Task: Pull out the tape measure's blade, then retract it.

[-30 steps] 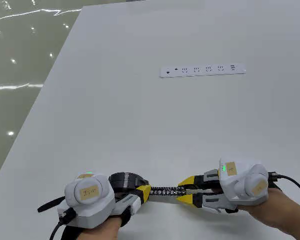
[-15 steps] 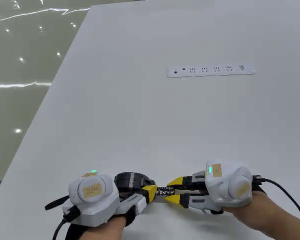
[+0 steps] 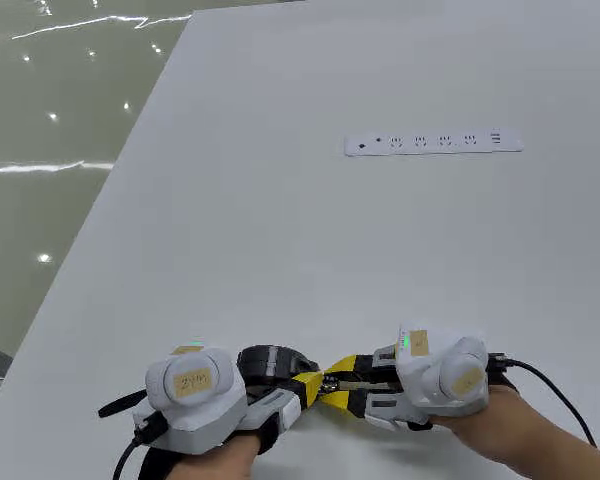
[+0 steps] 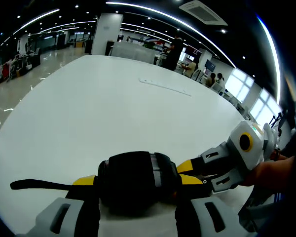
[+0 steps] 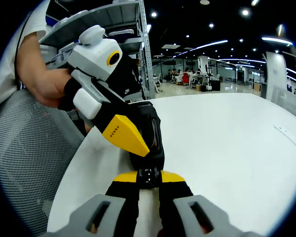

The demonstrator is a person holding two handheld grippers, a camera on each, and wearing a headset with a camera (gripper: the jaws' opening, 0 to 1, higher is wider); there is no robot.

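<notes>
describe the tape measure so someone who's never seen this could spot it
On the white table, look at the near edge, far from the white power strip. The tape measure is the round black case clamped in the left gripper, chunky and dark where the strip is flat.

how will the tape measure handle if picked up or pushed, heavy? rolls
The tape measure looks like a rigid, chunky black case, so probably dense for its size and firm under the left gripper. Its rounded outline could let it rock or roll on edge; flat, it likely stays put. Its strap lies limp, so probably floppy.
</notes>
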